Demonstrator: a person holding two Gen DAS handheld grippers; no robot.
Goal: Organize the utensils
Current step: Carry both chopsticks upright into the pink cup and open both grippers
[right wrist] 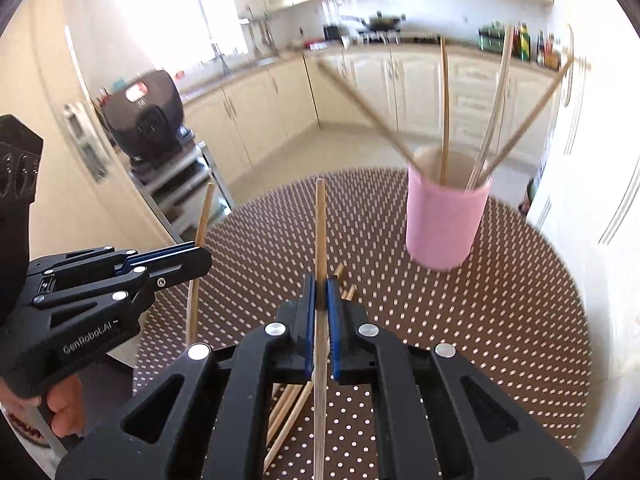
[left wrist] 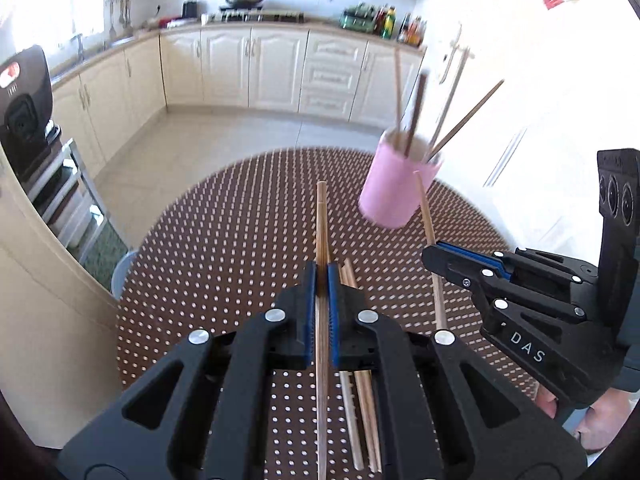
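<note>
A pink cup (left wrist: 396, 184) (right wrist: 444, 224) stands on the brown dotted table and holds several chopsticks that lean outward. My left gripper (left wrist: 322, 276) is shut on a wooden chopstick (left wrist: 321, 220) that points forward above the table. My right gripper (right wrist: 320, 288) is shut on another wooden chopstick (right wrist: 320, 224), also pointing forward, left of the cup. In the left wrist view the right gripper (left wrist: 436, 250) shows at the right with its chopstick (left wrist: 426, 208) near the cup. In the right wrist view the left gripper (right wrist: 200, 254) shows at the left with its chopstick (right wrist: 202, 216).
Several loose chopsticks (left wrist: 360, 400) (right wrist: 288, 408) lie on the round table (left wrist: 220, 260) (right wrist: 500, 320) under the grippers. A fridge (left wrist: 36, 300) and a black appliance (right wrist: 144, 116) stand to the left. Kitchen cabinets (left wrist: 280, 68) line the far wall.
</note>
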